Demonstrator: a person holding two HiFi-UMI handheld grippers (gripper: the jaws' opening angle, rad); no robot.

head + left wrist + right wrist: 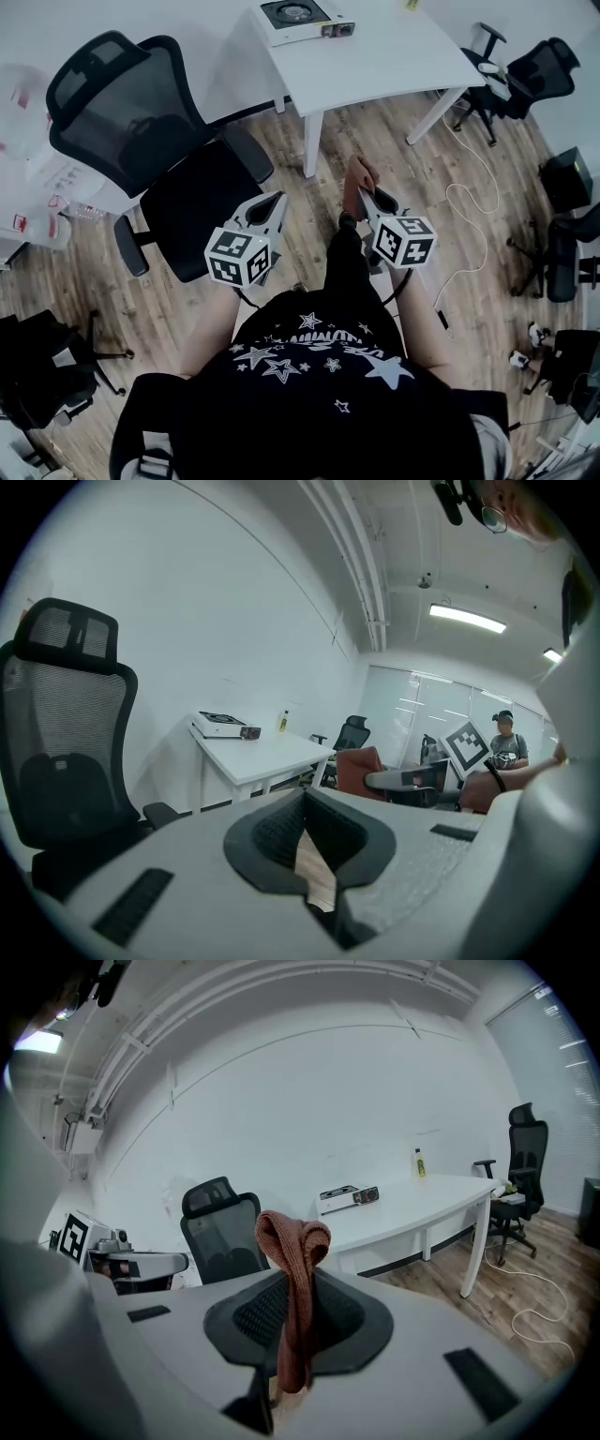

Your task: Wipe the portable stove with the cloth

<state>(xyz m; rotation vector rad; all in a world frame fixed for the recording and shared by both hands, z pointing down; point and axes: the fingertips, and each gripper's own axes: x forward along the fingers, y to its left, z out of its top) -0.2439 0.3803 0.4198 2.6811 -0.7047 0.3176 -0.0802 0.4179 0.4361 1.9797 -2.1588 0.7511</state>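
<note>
Holding the cloth (295, 1260) in the right gripper (298, 1324): jaws are clamped on it, with a rust-brown knit bunch sticking up past the tips and a tail hanging below. The left gripper (309, 844) has its jaws together with nothing between them.

In the head view both grippers sit side by side in front of the person's torso, over the wood floor (309, 234). Left gripper (278, 200) is just beside the seat of a black mesh office chair (141, 122). Right gripper (364, 194) has the cloth (358, 176) poking out ahead of it.

The portable stove (302, 19) is on the white table (394, 61), at the far side near the wall and well apart from both grippers and the cloth. It shows in both gripper views too (225, 726) (349, 1196), with a small yellow bottle (419, 1162) further along the tabletop.

A white cable (464, 211) lies on the floor to the right of the table legs. More black chairs (525, 75) are at the table's right end.
</note>
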